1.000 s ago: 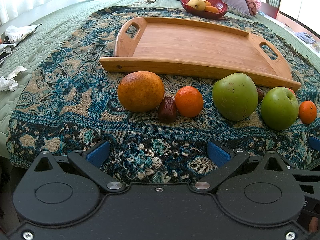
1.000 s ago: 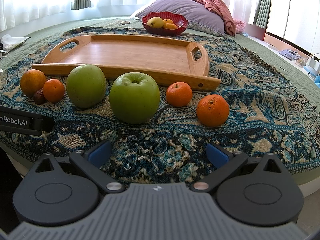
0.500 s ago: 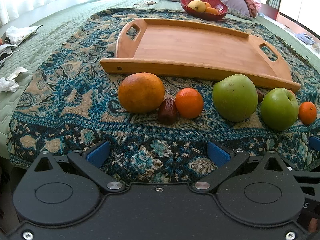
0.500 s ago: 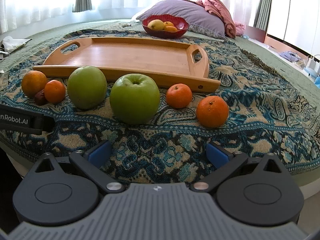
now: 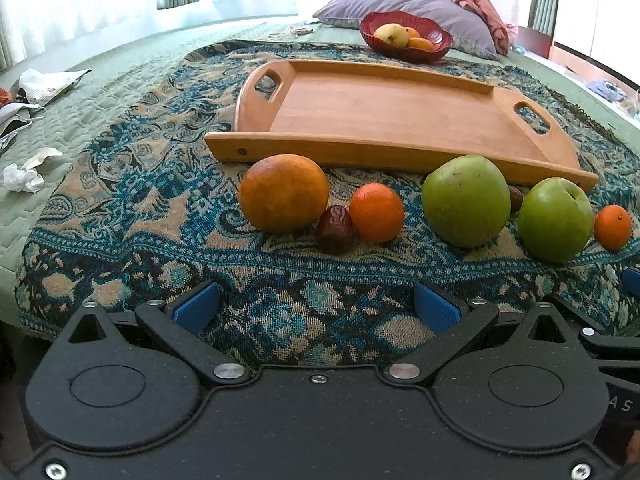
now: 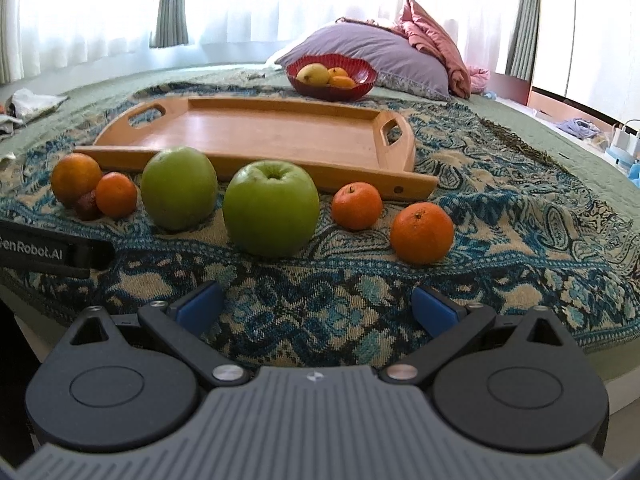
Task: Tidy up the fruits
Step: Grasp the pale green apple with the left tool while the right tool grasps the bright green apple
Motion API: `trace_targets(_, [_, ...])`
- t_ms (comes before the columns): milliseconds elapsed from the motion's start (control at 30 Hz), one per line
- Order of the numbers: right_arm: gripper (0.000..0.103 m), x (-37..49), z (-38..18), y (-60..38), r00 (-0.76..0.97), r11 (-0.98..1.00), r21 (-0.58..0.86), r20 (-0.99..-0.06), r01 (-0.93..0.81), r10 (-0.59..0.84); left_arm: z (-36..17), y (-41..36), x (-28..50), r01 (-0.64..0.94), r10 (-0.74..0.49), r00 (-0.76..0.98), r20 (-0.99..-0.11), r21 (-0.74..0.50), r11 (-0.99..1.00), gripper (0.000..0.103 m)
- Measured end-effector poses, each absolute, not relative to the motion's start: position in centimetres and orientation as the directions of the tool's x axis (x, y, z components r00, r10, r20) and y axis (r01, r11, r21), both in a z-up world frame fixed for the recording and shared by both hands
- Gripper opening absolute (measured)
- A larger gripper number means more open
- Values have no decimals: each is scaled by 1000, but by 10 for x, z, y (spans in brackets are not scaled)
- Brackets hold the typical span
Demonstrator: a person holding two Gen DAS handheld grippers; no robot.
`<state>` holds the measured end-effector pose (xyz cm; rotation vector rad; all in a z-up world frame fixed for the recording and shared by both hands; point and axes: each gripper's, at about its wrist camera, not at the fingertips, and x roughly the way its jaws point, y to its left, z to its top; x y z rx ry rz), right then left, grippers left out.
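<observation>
Both views have tilted slightly upward since the earlier frames; no fruit has moved. Left tongs (image 5: 316, 306) and right tongs (image 6: 316, 306) stand wide open and empty at lower centre, above the patterned blanket (image 5: 280, 312) on the bed. Fruits form a mid-frame row before the bare wooden tray (image 5: 384, 148): large orange (image 5: 285, 193), date (image 5: 335, 229), tangerine (image 5: 376, 212), two green apples (image 5: 466, 200).

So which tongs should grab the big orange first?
Probably the left tongs. The big orange lies nearly straight ahead of them, open and empty. From the right tongs it sits far off to the left, past both green apples.
</observation>
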<state>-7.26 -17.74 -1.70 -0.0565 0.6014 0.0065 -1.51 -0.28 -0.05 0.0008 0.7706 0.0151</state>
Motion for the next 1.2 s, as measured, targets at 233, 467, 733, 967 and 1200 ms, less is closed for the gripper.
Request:
trace_targets(233, [94, -78, -9, -176, 868, 998, -31, -496, -51, 29, 11, -5, -15, 1, -19, 743, -669, -28, 1000, 88])
trace_targets(467, [80, -76, 0, -166, 905, 994, -60, -421, -95, 61, 23, -12, -22, 41, -85, 785, -613, -85, 995, 66])
trace_targets(733, [74, -65, -4, -171, 914, 996, -22, -400, -88, 71, 38, -22, -26, 117, -165, 827, -537, -123, 985, 63])
trace_targets(967, [75, -54, -11, -169, 914, 992, -36, -392, -125, 101, 39, -32, -14, 151, -200, 815, -544, -134, 979, 63])
trace_targets(1200, [62, -41, -17, -165, 910, 986, -63, -397, -153, 116, 34, -33, -5, 155, -213, 803, -556, -151, 976, 62])
